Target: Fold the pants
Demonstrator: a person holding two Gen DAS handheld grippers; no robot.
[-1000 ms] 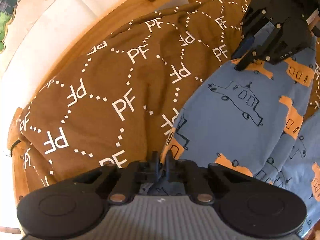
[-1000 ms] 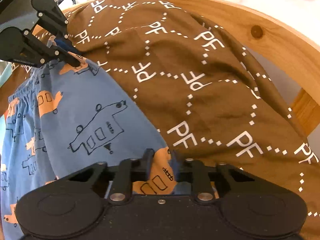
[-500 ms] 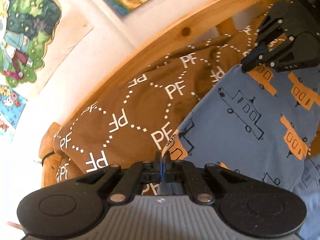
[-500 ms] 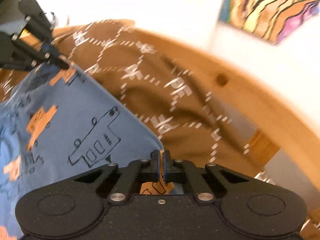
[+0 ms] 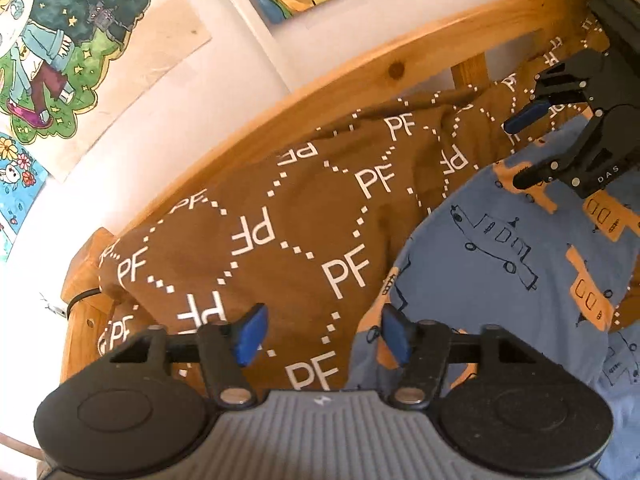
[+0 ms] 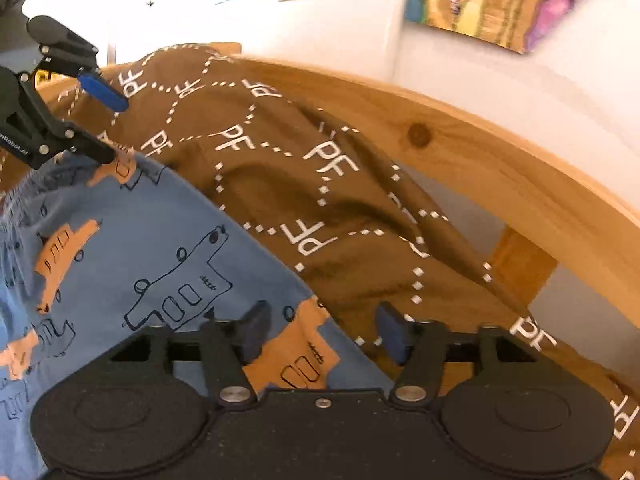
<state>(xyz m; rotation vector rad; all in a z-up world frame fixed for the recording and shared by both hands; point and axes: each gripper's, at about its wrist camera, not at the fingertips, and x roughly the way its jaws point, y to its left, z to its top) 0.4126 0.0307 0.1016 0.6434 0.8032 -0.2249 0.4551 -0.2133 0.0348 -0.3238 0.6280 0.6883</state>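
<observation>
1. The brown blanket (image 5: 280, 240) (printed "PF") is seen spread over the bed, bounded behind by the wooden bed rail (image 5: 360, 76); drawings (image 5: 60, 40) are pinned on the wall above.
2. The left claw (image 5: 320, 334) is held with its jaws apart; nothing is clamped. The near corner of the pants (image 5: 500, 280) lies just beside its right finger.
3. The pants (blue, car print) are laid flat on the blanket, with a straight edge running between the two claws.
4. The right claw (image 6: 320, 330) is likewise held apart and empty, above the other corner of that edge.
5. Judgement: one fold appears to have been laid down and released. Whether further folds remain cannot be told (most of the garment is out of view); at least a final halving is probably left.
</observation>
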